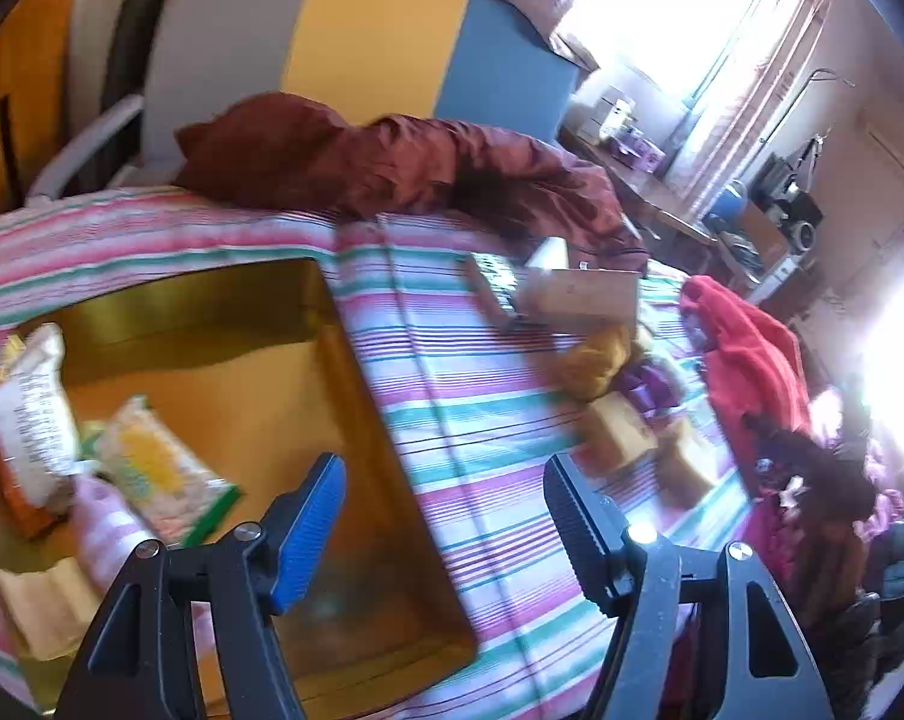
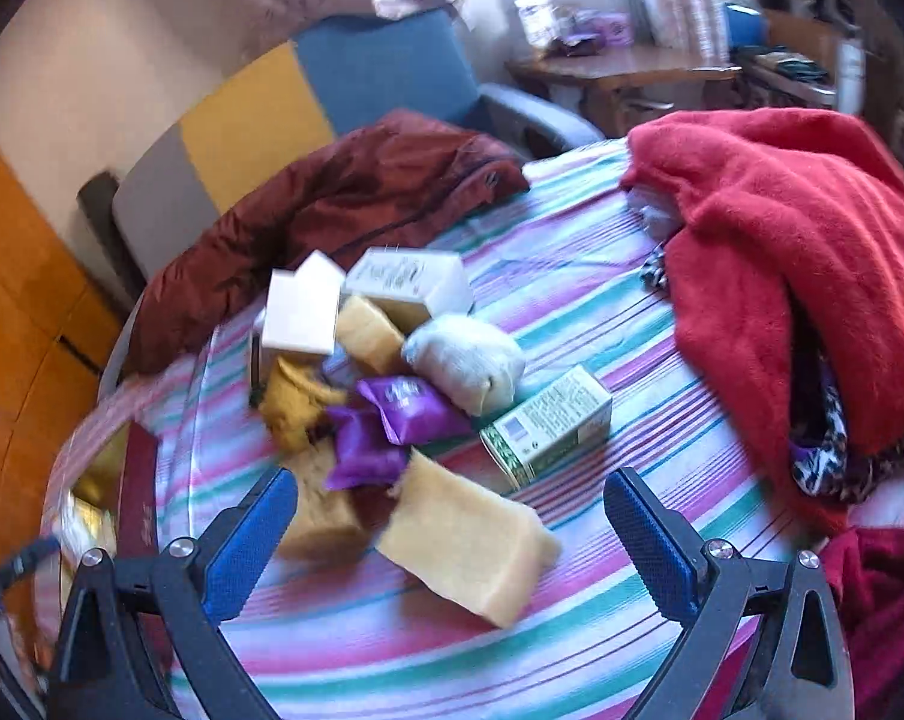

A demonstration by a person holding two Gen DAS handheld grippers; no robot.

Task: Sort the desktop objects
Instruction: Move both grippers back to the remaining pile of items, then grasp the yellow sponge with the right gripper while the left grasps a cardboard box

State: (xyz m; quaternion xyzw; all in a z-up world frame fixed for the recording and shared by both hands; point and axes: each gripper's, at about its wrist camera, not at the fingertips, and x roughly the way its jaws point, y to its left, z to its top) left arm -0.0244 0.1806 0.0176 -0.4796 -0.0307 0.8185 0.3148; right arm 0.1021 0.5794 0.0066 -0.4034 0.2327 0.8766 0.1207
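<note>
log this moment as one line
left gripper: open, empty, above gold tin | right gripper: open, empty, above yellow sponge | pile unsorted

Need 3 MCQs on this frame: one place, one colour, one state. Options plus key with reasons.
1. Where do the snack packets lie?
A. in the gold tray
B. on the red blanket
C. on the chair

2. What colour are the two pouches in the pile?
A. green
B. purple
C. black

3. How is the right hand-held gripper?
A. shut on a box
B. shut, empty
C. open

Key: A, packets sit inside the tray walls; B, both pouches are purple; C, its jaws stand wide apart, gripping nothing.
</note>
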